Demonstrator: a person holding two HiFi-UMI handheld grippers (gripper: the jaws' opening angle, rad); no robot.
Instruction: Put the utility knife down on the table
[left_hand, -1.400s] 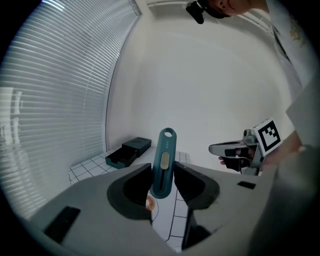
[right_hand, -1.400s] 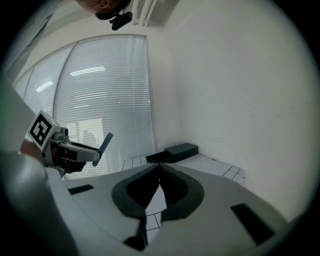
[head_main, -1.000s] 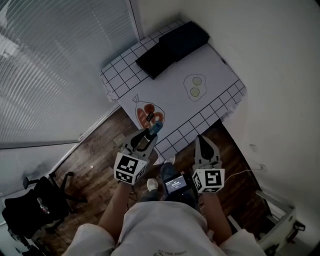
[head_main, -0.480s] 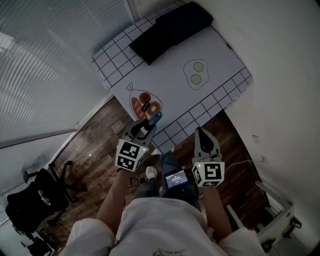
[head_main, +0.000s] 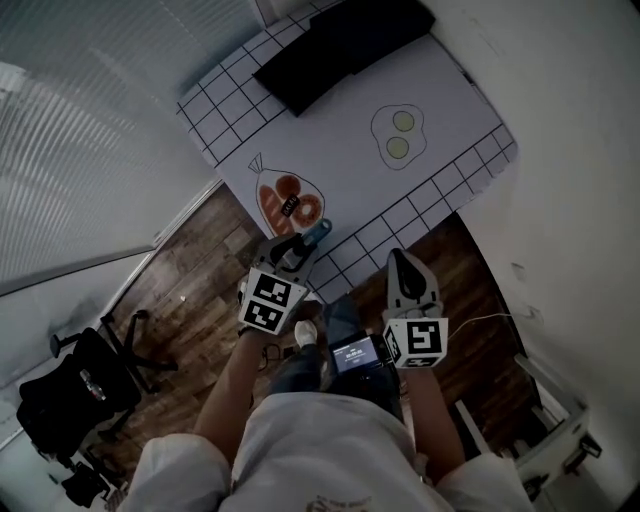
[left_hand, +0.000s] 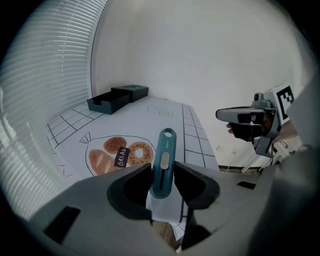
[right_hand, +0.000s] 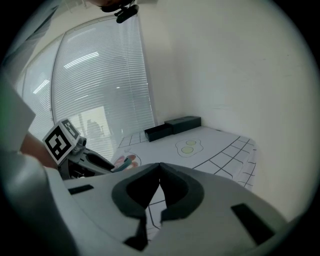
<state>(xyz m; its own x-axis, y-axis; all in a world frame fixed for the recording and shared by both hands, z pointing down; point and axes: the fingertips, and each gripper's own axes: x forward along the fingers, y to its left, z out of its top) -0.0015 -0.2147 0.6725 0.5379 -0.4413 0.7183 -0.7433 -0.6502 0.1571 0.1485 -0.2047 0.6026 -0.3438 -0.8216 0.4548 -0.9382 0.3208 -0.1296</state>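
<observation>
My left gripper (left_hand: 164, 176) is shut on a teal utility knife (left_hand: 163, 162), whose rounded end with a hole sticks out past the jaws. In the head view the knife (head_main: 311, 236) hangs over the near edge of the table (head_main: 440, 105), just below the bread drawing (head_main: 288, 203). The left gripper (head_main: 294, 247) tilts down toward the table. My right gripper (head_main: 405, 268) sits beside it to the right, off the table's near edge, its jaws shut with nothing between them (right_hand: 159, 181).
The table wears a white cloth with a black grid border, a bread drawing (left_hand: 118, 154) and a fried-egg drawing (head_main: 399, 135). A black box (head_main: 345, 46) lies at the far edge. Wood floor, window blinds at left, a white wall at right, a black chair (head_main: 72, 390).
Both grippers have sunk lower toward the table's near edge, the left tipping further down with the knife still in it. The table has shifted up in the head view.
</observation>
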